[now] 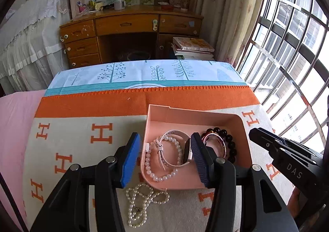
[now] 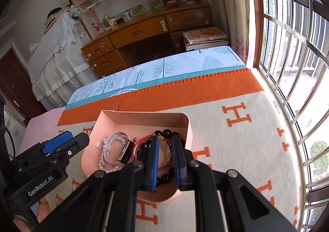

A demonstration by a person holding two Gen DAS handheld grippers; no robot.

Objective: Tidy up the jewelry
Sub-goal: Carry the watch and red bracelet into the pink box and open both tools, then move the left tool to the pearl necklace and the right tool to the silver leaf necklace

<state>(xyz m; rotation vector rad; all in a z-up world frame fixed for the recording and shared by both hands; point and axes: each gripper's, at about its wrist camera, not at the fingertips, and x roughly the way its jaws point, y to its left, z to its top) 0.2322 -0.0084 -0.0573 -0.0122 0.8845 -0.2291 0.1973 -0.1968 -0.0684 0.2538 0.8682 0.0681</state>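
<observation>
A pink open box (image 1: 205, 115) (image 2: 144, 115) sits on the H-patterned blanket. Inside lie a pearl bracelet (image 1: 162, 177), a white-strapped smartwatch (image 1: 186, 152) (image 2: 124, 152), a dark bead bracelet (image 1: 231, 145) (image 2: 164, 134) and a red cord bracelet (image 2: 141, 141). A pearl necklace (image 1: 141, 201) lies on the blanket just in front of the box. My left gripper (image 1: 164, 160) is open, its fingers straddling the box's left wall. My right gripper (image 2: 165, 160) hovers over the box's right part, jaws narrowly apart, a clear bangle (image 2: 165, 149) seen between them; contact is unclear.
The blanket (image 1: 82, 145) covers a bed with a pink sheet (image 1: 14, 129) to the left. A barred window (image 2: 298, 67) runs along the right. A wooden desk (image 1: 127, 26) and stacked books (image 1: 193, 46) stand beyond the bed's end.
</observation>
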